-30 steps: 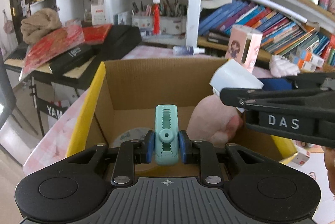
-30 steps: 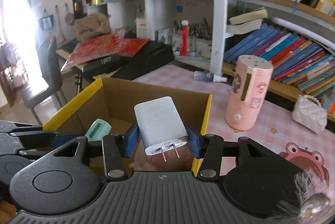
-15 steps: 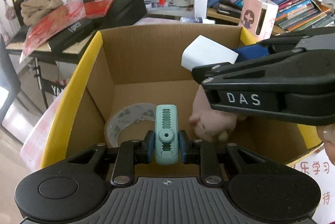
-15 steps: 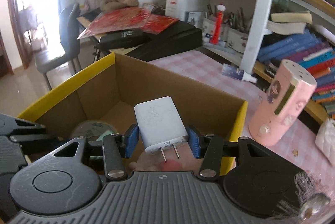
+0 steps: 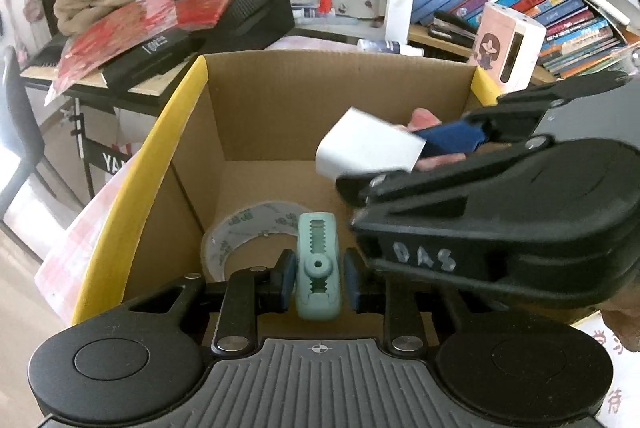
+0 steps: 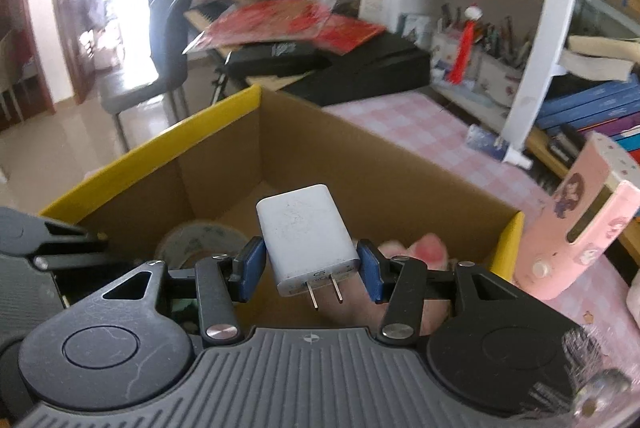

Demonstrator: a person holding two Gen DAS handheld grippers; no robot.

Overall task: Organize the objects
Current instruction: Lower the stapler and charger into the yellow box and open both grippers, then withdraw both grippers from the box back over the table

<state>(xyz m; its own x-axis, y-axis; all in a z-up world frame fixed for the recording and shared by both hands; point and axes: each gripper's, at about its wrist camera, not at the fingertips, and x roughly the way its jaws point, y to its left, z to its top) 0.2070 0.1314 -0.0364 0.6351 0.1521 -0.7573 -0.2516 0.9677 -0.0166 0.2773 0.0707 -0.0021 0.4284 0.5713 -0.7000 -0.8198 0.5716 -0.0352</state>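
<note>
Pink checked table (image 6: 404,119), cardboard box (image 6: 360,163), pink humidifier (image 6: 588,224), spray bottle (image 6: 496,147)

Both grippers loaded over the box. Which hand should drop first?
Left, probably. The left gripper has just been opening around the green clip, low over the tape roll. The right gripper clamps the white charger, apparently higher in the cardboard box.

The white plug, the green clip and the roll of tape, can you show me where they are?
white plug (image 6: 306,228): right wrist view, on its flat white face.
green clip (image 5: 318,264): left wrist view, on its round hub.
roll of tape (image 5: 240,228): left wrist view, on its printed top ring.
</note>
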